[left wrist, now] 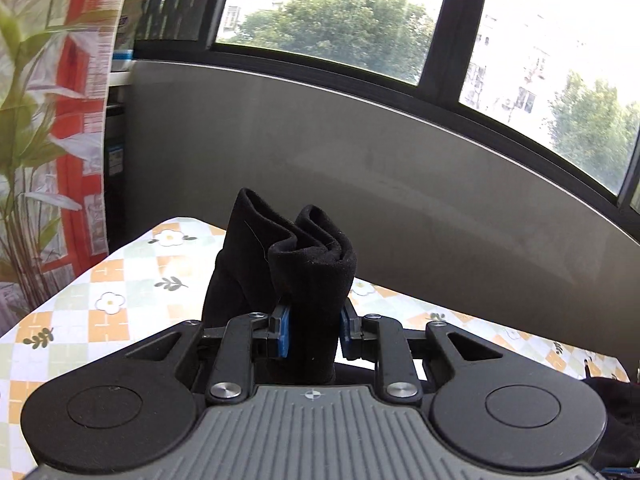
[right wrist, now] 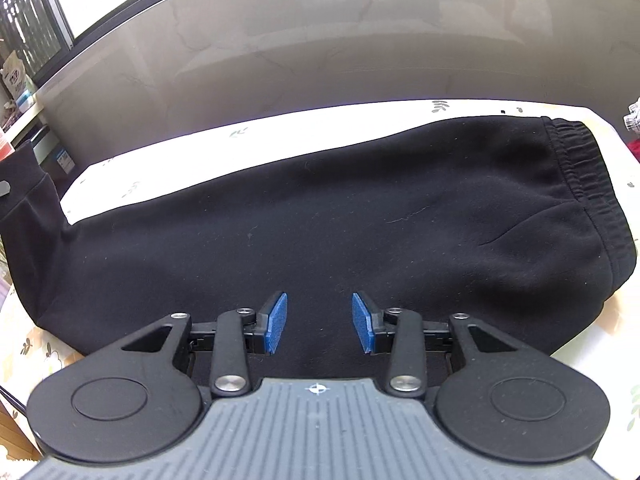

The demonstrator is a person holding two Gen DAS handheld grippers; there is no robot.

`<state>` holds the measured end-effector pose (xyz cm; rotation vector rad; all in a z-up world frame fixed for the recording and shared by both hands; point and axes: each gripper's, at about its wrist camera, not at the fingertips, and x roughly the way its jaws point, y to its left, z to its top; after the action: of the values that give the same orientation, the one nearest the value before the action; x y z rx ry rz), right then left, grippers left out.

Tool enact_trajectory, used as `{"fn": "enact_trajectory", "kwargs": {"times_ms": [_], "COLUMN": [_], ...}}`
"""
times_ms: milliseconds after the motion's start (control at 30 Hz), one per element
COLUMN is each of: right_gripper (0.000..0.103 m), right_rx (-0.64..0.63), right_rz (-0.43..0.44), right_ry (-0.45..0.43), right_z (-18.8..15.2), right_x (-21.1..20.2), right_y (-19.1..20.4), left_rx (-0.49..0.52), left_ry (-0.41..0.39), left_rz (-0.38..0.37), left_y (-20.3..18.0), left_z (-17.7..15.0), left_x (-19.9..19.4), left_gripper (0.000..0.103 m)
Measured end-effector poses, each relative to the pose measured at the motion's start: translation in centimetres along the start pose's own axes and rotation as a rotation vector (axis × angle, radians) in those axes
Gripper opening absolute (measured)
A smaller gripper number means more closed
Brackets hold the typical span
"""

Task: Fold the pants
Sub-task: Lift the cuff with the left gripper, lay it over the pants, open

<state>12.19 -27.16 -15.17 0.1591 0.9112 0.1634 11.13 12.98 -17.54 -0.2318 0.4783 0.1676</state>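
— Daylight pours through the big dark-framed window [left wrist: 340,28], trees and apartment blocks outside, and under it a grey wall panel [left wrist: 360,152] runs behind the bench [left wrist: 80,300]. See the cloth on the bench? Orange and pale green checks with little white flowers.

— I see it. And the black sweatpants [right wrist: 320,216]?

— Laid lengthwise along the bench, already doubled leg over leg. The elastic waistband [right wrist: 580,168] sits at the end of the sweatpants furthest from the floral curtain [left wrist: 48,120]. The cuff end is lifted off the bench on the curtain side.

— Lifted by what?

— By the left hand-held gripper [left wrist: 314,336]. Its blue pads [left wrist: 283,332] are clamped narrowly on the bunched leg cuffs [left wrist: 304,248], and the black fabric stands up above the pads in thick folds, clear of the cloth.

— And the other one?

— The right hand-held gripper [right wrist: 319,328] hangs over the near edge of the sweatpants, about midway along them, angled downward. Its blue pads [right wrist: 276,324] stand moderately apart with nothing pinched between them; only the flat black fabric shows beneath. Whether the tips touch the fabric I cannot tell from here.

— Anything else around?

— Beyond the cuff end of the sweatpants, near the wall panel, a shelf [right wrist: 24,112] with a few boxes and packets. Past the waistband, something dark red at the very edge, too cut off to name.
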Motion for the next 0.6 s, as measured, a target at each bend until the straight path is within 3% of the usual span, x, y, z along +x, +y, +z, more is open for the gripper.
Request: {"fn": "enact_trajectory", "kwargs": {"times_ms": [133,400,500,600], "right_gripper": [0.04,0.04,0.04,0.04], "right_rx": [0.017,0.07,0.069,0.054], "right_rz": [-0.002,0.012,0.022,0.032], "right_ry": [0.006,0.031,0.034,0.04], "right_z": [-0.3,-0.5,-0.1,0.4], "right_x": [0.0,0.3,0.4,0.8], "right_y": [-1.6,-3.5,-3.7,-3.3], "left_rx": [0.101,0.466,0.565,0.566], "left_ry": [0.047,0.194,0.227,0.268], "left_rz": [-0.077,-0.251,-0.278,-0.303], "left_y": [-4.9,-13.5,-14.4,-14.1], "left_z": [-2.6,-11.3,-13.4,-14.0], "left_x": [0.8,2.2,2.8,3.2], "left_gripper": [0.024,0.024,0.026,0.032]}}
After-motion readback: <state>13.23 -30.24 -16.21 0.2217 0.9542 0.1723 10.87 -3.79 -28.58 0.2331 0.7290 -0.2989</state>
